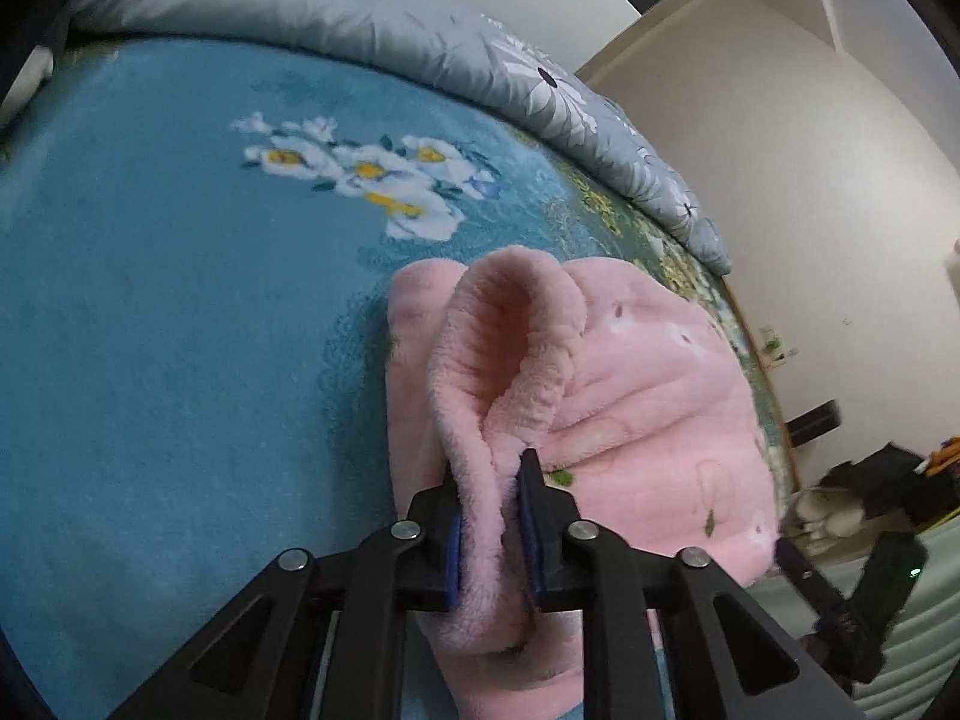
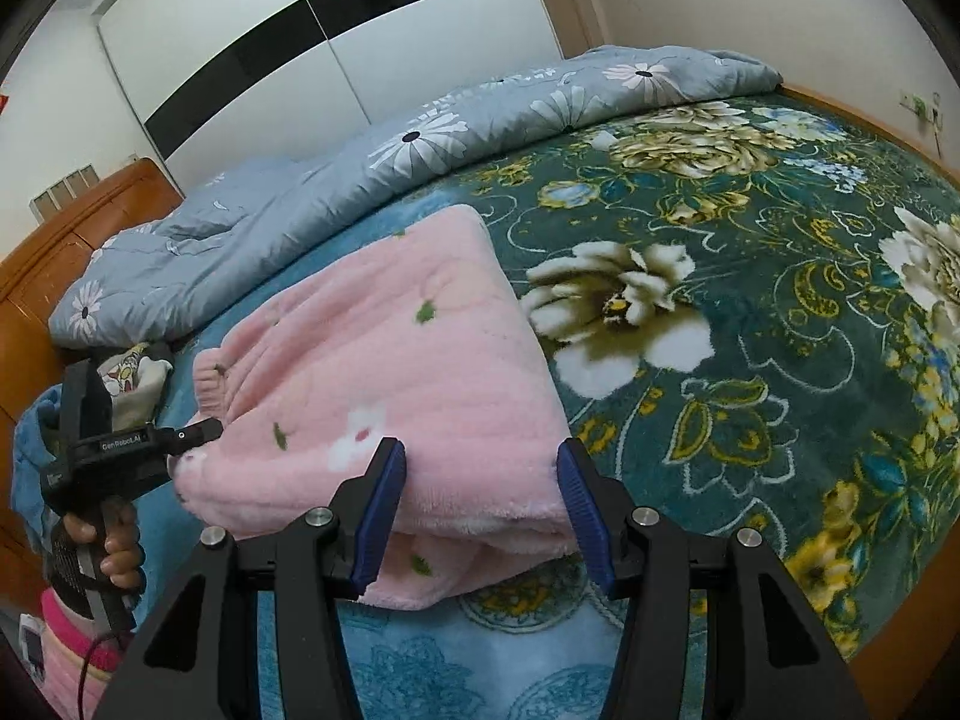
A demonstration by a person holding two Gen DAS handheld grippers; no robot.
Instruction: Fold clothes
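A pink fleece garment [image 1: 648,408] with small flower prints lies folded on the bed. My left gripper [image 1: 489,474] is shut on a raised fold of its edge, lifted a little off the blanket. In the right wrist view the same garment [image 2: 408,372] lies in front of my right gripper [image 2: 480,468], which is open with its blue pads on either side of the garment's near edge. The left gripper [image 2: 198,435] shows there at the garment's left corner, held by a hand.
The bed carries a blue floral blanket [image 1: 150,330] and a dark green floral blanket [image 2: 750,300]. A grey daisy-print quilt [image 2: 360,168] is bunched along the far side. A wooden headboard [image 2: 72,228] stands at left. More clothes [image 2: 72,630] lie at lower left.
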